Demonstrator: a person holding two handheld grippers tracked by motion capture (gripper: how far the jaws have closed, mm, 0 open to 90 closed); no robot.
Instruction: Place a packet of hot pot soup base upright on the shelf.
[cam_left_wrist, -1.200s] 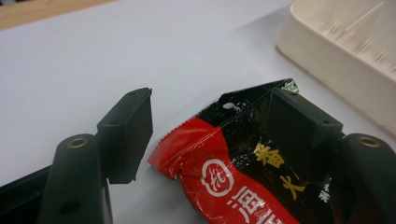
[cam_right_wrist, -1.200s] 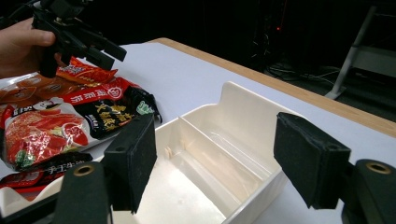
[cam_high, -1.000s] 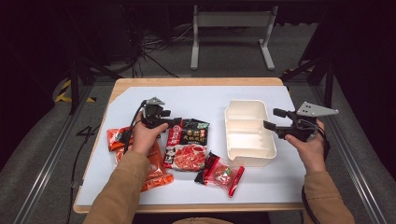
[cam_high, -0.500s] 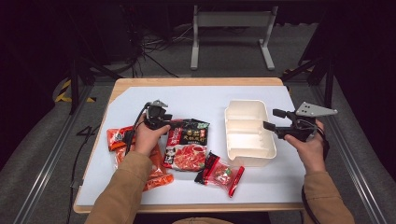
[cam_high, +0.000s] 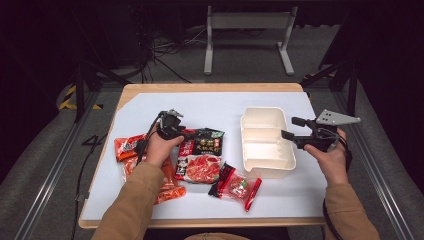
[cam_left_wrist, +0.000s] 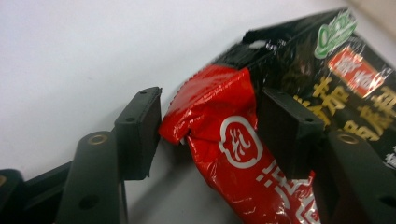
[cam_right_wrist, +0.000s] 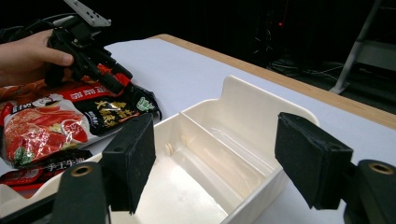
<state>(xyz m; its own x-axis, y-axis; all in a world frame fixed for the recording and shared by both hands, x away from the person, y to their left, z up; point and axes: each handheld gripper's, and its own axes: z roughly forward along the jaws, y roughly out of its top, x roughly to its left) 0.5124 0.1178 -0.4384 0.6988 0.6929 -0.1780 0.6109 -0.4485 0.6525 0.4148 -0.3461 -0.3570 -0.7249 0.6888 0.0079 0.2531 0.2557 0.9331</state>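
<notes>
A large red-and-black food packet lies flat at mid-table. My left gripper lies low over its upper left corner. In the left gripper view that gripper has the packet's red edge between its jaws, which have just been closing. Both pads touch the foil, and it buckles between them. My right gripper hovers open at the right side of a cream divided tray. In the right gripper view the open jaws frame the empty tray, with the left gripper farther off.
A small red packet lies in front of the tray. Orange packets lie under and beside the left forearm. A white sheet covers the wooden table, bare toward the back. Dark floor and a metal stand lie beyond.
My left gripper has crept right onto the packet's corner and its jaws have narrowed. The right gripper and the tray have kept still.
</notes>
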